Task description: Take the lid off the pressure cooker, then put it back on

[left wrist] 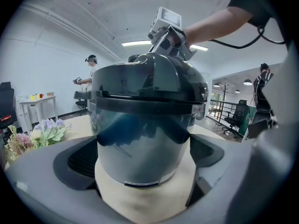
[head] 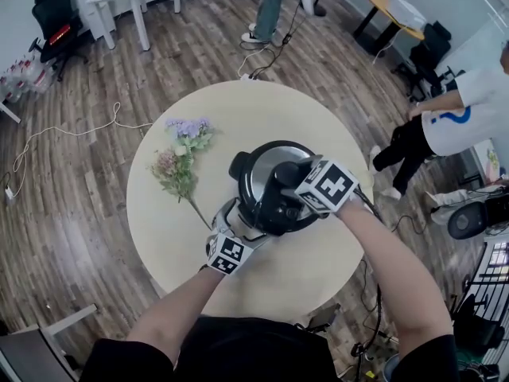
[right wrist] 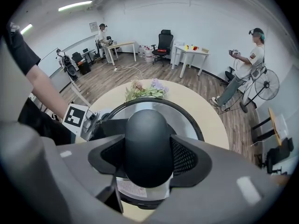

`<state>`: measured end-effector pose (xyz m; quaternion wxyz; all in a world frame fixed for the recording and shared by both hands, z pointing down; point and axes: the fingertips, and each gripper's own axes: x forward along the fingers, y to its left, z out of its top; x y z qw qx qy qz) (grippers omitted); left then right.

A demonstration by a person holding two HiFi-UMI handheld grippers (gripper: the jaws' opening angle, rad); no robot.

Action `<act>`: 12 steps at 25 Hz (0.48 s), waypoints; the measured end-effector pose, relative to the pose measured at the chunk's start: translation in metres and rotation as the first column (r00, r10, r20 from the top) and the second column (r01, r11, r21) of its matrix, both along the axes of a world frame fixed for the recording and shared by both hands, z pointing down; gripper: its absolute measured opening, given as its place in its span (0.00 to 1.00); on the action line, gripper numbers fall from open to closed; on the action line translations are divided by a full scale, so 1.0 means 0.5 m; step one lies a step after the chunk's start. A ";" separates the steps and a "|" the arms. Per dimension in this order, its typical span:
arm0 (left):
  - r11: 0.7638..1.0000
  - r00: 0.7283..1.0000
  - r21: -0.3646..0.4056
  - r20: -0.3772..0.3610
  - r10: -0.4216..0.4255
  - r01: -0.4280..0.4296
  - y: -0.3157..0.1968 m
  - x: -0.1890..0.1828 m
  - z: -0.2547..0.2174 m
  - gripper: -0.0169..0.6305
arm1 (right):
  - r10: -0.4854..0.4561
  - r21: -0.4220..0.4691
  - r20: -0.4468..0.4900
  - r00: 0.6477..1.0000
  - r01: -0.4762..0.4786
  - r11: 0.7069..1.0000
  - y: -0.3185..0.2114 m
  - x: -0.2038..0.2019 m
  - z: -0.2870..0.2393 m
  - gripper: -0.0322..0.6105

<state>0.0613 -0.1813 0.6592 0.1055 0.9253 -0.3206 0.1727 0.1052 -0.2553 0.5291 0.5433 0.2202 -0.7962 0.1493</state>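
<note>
A black and steel pressure cooker (head: 266, 185) stands near the middle of a round beige table (head: 318, 118), with its lid (left wrist: 149, 78) seated on the pot. My right gripper (right wrist: 148, 160) points steeply down over the lid, and its pads sit against both sides of the black lid handle (right wrist: 148, 141). In the head view the right gripper (head: 294, 183) covers that handle. My left gripper (left wrist: 145, 155) lies low at the cooker's near-left side, its pads against the steel body (left wrist: 140, 139). The head view shows the left gripper (head: 238, 223) pressed to the pot.
A bunch of artificial flowers (head: 181, 157) lies on the table left of the cooker. A person (head: 453, 118) stands to the right beyond the table, and another person's legs (head: 270, 6) show at the far side. Cables run across the wooden floor (head: 71, 173).
</note>
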 end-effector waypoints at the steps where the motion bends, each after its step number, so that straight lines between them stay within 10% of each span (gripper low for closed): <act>1: 1.000 1.000 0.000 0.001 0.000 0.000 0.000 0.001 0.001 0.94 | 0.003 -0.003 -0.001 1.000 -0.003 1.000 0.001 0.001 0.001 0.50; 12: 1.000 1.000 0.001 0.006 -0.006 0.006 0.000 0.002 -0.004 0.94 | 0.049 -0.008 -0.025 0.998 -0.049 0.999 -0.004 0.001 -0.008 0.51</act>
